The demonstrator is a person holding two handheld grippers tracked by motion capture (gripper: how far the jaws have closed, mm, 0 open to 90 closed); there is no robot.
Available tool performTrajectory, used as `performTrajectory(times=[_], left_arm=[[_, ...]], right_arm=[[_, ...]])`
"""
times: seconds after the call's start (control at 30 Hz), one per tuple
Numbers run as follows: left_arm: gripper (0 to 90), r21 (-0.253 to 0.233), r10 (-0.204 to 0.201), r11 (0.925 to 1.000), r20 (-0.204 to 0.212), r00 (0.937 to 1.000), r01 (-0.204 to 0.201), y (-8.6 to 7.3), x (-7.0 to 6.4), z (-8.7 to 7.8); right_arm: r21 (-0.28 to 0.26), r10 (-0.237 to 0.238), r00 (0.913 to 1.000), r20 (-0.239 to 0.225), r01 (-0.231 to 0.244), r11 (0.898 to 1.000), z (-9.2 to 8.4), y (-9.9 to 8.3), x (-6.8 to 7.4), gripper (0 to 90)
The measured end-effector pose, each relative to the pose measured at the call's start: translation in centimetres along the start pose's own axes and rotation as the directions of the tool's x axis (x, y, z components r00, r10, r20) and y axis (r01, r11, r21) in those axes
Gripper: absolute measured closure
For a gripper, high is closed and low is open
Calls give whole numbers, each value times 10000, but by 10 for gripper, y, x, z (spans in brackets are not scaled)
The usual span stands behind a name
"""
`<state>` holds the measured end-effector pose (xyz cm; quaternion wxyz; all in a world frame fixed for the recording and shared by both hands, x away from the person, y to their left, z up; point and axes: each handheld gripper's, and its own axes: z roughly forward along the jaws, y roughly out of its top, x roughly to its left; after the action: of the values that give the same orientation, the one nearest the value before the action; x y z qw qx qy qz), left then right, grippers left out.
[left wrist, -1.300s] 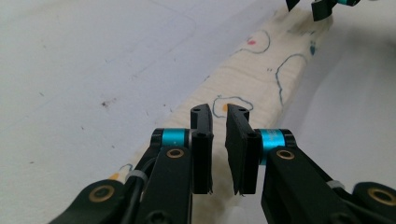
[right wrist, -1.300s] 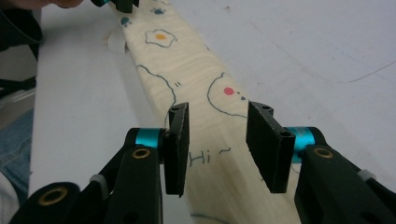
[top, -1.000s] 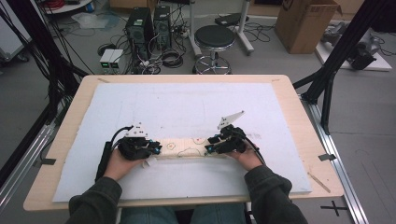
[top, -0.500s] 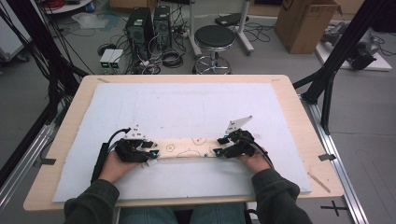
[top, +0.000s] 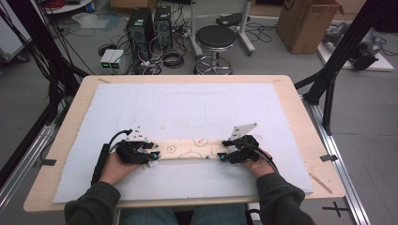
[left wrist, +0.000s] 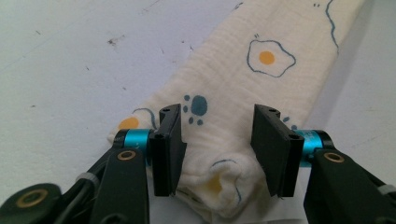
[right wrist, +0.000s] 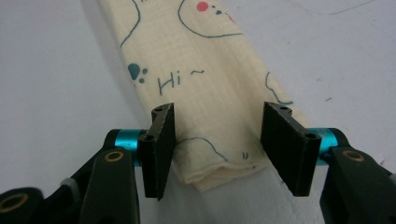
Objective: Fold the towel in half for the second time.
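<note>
White foam sheet [top: 197, 108] covers the wooden table [top: 300, 122], floor behind cluttered with cables and a stool [top: 215, 37]. Left gripper [top: 153, 158] and right gripper [top: 222, 157] each straddle one end of the cloth [top: 190, 149], jaws just opened and standing apart, pads clear of the fabric; probably a release after laying the strip flat. Cloth: cream muslin folded into a long narrow band near the table's front edge, printed with fried eggs, paw prints, "Hi~".

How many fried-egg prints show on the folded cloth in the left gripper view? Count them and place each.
3: one whole egg print further along the cloth, one left of the left jaw, one on the crumpled near end. Folds may hide others.
</note>
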<state>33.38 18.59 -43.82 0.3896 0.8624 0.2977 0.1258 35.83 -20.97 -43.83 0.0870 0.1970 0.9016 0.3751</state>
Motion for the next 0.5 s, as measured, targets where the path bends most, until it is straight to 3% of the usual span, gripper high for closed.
performTrajectory(times=[0.27, 0.4, 0.5], left_arm=[[520, -46, -71, 10000, -92, 9999, 70, 2, -2, -2], [486, -724, -374, 9967, 7, 9993, 373, 4, 1, -13], [477, -1277, -773, 9889, -94, 9970, 755, 8, 8, -23]], right_arm=[[-147, 104, 9999, 18, -104, 9998, 0, -1, 1, 433], [-476, 485, 9984, -284, -498, 9976, -5, 2, 0, 405], [-1125, 781, 9962, -397, -821, 9903, -15, 8, -4, 397]])
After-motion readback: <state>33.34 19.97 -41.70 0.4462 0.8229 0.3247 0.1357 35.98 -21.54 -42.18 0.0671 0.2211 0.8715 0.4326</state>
